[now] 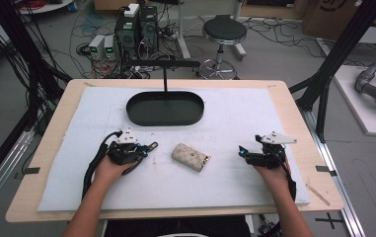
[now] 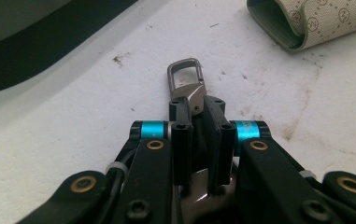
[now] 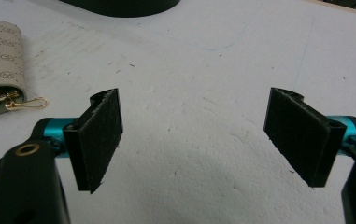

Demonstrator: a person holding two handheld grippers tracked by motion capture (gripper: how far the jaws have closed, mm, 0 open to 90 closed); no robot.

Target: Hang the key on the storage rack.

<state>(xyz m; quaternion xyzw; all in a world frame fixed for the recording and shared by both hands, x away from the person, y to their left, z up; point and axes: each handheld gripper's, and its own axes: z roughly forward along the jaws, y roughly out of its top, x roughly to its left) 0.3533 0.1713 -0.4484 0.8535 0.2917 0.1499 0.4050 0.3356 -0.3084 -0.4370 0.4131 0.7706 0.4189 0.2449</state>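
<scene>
Left gripper (image 2: 195,109): black jaws, cyan collars, brass-coloured rivets; grey metal clip (image 2: 187,81) between them. Beyond it, beige monogram-patterned key pouch (image 2: 316,21) with gold clasp (image 3: 26,103). Black oval tray (image 1: 165,108) further ahead, white foam mat (image 1: 235,123) beneath.

Left gripper (image 1: 148,147) and right gripper (image 1: 243,152) flank the pouch (image 1: 190,157).

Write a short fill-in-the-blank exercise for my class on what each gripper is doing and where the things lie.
1. The left gripper is shut on a grey metal ____ clip.
2. The right gripper has its jaws ____, nothing between them.
3. The beige patterned key pouch lies ____ the two grippers.
4. The black oval tray sits on the ____ foam mat.

Missing words: carabiner; open; between; white
</scene>
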